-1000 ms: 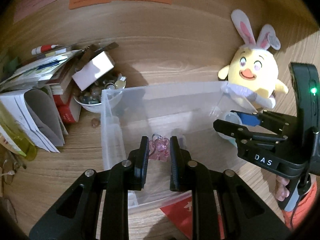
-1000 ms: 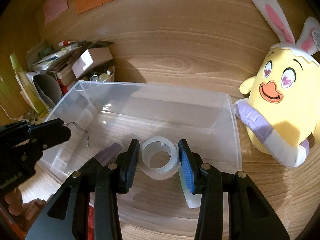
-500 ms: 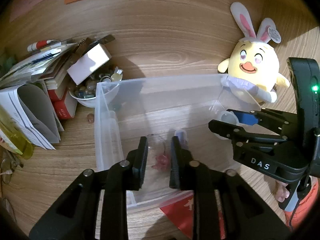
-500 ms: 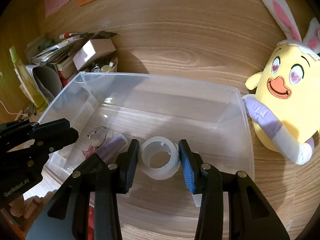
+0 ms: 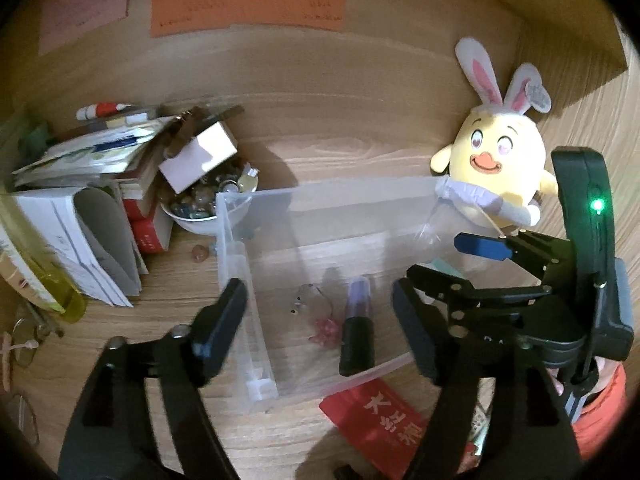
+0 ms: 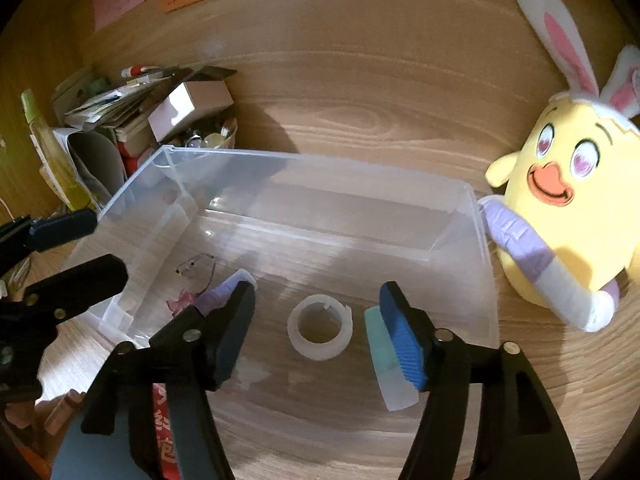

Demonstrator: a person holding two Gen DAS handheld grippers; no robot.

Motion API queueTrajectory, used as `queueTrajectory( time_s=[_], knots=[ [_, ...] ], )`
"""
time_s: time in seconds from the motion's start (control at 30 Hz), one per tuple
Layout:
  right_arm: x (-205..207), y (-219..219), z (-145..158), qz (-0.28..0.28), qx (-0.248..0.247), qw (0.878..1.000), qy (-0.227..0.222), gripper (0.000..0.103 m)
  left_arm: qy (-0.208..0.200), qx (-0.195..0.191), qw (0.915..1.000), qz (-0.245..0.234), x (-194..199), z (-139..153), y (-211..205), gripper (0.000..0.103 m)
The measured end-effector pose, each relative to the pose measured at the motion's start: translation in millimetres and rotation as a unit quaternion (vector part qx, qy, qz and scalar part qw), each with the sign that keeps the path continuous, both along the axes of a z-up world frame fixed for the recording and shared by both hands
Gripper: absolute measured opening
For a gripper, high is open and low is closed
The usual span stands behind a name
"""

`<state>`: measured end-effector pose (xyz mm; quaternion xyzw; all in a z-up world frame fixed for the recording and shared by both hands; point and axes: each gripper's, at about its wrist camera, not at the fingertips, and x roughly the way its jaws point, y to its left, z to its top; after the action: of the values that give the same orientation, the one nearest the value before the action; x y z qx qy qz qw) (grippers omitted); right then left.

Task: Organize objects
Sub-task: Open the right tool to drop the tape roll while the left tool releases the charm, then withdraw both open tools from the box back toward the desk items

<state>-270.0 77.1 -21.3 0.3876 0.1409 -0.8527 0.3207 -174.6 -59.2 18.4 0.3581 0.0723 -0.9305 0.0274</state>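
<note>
Hovering over clear bin [image 6: 280,184] on desk [image 6: 360,92], both tongs, left [image 5: 320,316] and right [image 6: 318,324], spread, empty. Tape roll [image 6: 320,332], pink charm [image 5: 325,330] inside. Lift straight up, avoid walls.

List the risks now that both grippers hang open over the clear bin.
1. The right hand-held gripper straddles the tape roll lying in the clear bin; lifting out carelessly might drag it along.
2. The left hand-held gripper sits across the bin's left wall and may tip the light bin.
3. The pink charm with its thin wire loop could snag on a finger.
</note>
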Motion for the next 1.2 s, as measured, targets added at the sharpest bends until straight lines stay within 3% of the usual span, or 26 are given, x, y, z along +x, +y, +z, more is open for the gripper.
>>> queueTrajectory(
  time_s=[0.17,0.27,0.67,1.0,1.2],
  knots=[
    [13,-1,13,0.008,0.0,1.0,0.022,0.071,0.006,-0.01,0.9999,0.008,16,10,-2,0.084],
    [23,1,21,0.012,-0.004,0.999,0.032,0.081,0.011,-0.016,0.9998,0.01,30,16,-3,0.09],
    [72,23,45,0.032,-0.037,0.998,0.047,0.082,0.027,-0.034,0.999,0.009,88,29,-1,0.097],
    [108,54,40,0.033,-0.044,0.997,0.057,0.082,-0.004,-0.044,0.9989,0.017,120,4,-8,0.098],
    [122,69,24,0.032,-0.043,0.998,0.042,0.082,-0.034,-0.024,0.9987,0.031,134,-22,-18,0.098]
  ],
)
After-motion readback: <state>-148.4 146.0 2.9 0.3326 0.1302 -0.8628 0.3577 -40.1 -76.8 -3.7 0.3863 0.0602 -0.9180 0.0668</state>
